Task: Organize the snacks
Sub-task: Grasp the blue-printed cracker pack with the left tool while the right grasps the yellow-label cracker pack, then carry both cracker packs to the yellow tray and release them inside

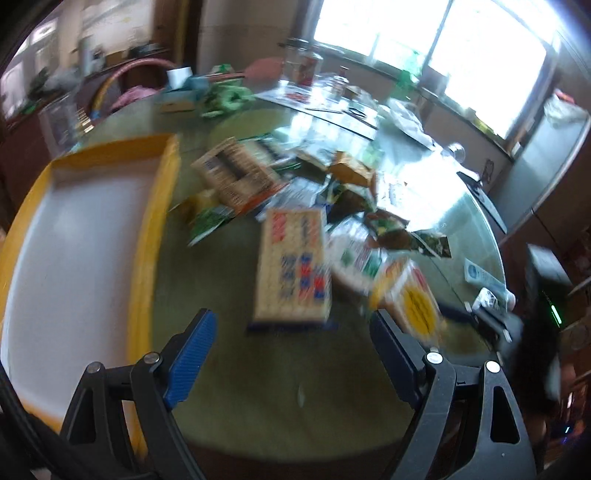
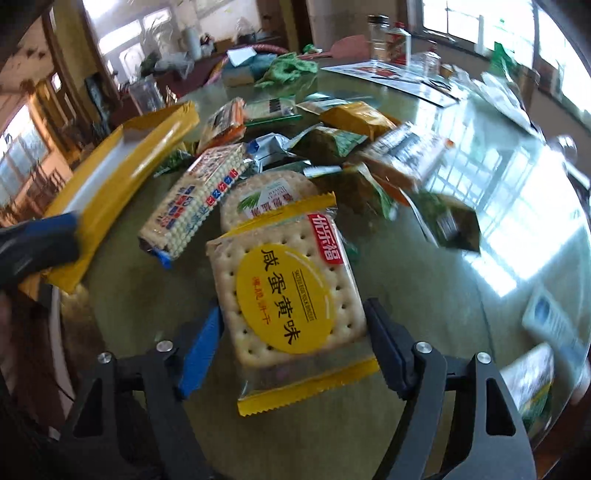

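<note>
A pile of snack packets lies on a round glass-topped table [image 1: 295, 387]. My right gripper [image 2: 291, 321] is shut on a yellow salted-egg-yolk cracker packet [image 2: 288, 295] and holds it near the table's front. That packet shows blurred in the left wrist view [image 1: 410, 299]. My left gripper [image 1: 291, 332] is open and empty, just short of a blue-ended cracker packet [image 1: 293, 273], also seen in the right wrist view [image 2: 195, 199]. A yellow-rimmed white tray [image 1: 147, 236] lies left of the pile and shows in the right wrist view [image 2: 110, 192].
Behind the pile lie more biscuit and green snack bags [image 2: 332, 144], a green cloth [image 2: 288, 68], papers [image 2: 388, 72] and jars [image 2: 380, 33]. A round cracker packet [image 2: 266, 199] lies behind the held one. The table edge runs close on the right [image 2: 576, 332].
</note>
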Action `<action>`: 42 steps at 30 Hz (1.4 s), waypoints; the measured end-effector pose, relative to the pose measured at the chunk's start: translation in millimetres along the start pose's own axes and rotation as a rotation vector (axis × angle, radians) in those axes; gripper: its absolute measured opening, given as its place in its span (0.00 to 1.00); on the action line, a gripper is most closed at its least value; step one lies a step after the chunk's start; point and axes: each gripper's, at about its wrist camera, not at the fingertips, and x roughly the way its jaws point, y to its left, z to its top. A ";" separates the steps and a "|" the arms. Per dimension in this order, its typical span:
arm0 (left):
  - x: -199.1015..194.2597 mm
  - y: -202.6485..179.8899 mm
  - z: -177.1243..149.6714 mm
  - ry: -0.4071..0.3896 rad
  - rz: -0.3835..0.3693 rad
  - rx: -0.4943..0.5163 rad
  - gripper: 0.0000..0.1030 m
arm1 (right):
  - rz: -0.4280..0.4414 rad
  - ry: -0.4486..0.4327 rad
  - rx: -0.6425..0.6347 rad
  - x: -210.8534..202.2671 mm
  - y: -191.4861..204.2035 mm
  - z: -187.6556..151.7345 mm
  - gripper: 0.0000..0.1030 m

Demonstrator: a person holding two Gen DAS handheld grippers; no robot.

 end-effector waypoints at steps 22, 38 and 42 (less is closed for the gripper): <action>31.1 32.4 0.7 0.031 -0.067 -0.134 0.53 | 0.081 -0.083 0.191 -21.8 -13.8 -25.9 0.66; -125.4 183.0 -31.2 -0.247 0.104 -0.378 0.53 | 0.289 -0.221 -0.025 -62.8 140.6 51.0 0.66; -111.4 223.7 -30.2 -0.201 0.136 -0.428 0.53 | 0.304 -0.161 -0.084 -24.0 189.7 70.5 0.66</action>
